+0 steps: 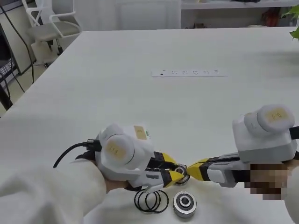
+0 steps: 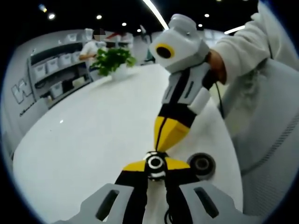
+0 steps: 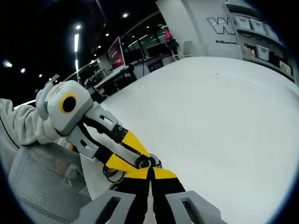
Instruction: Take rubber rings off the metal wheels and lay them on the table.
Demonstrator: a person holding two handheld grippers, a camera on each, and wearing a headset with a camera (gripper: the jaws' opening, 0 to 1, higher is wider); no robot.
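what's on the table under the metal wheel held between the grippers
Thin black rubber rings and a second round metal wheel lie on the white table. The left gripper covers the rings' far edge.

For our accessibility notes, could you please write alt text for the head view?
Two handheld grippers meet tip to tip over a white table: the left gripper clamps a small metal wheel, and the right gripper touches it with shut jaws. Black rubber rings and a second wheel lie nearby.
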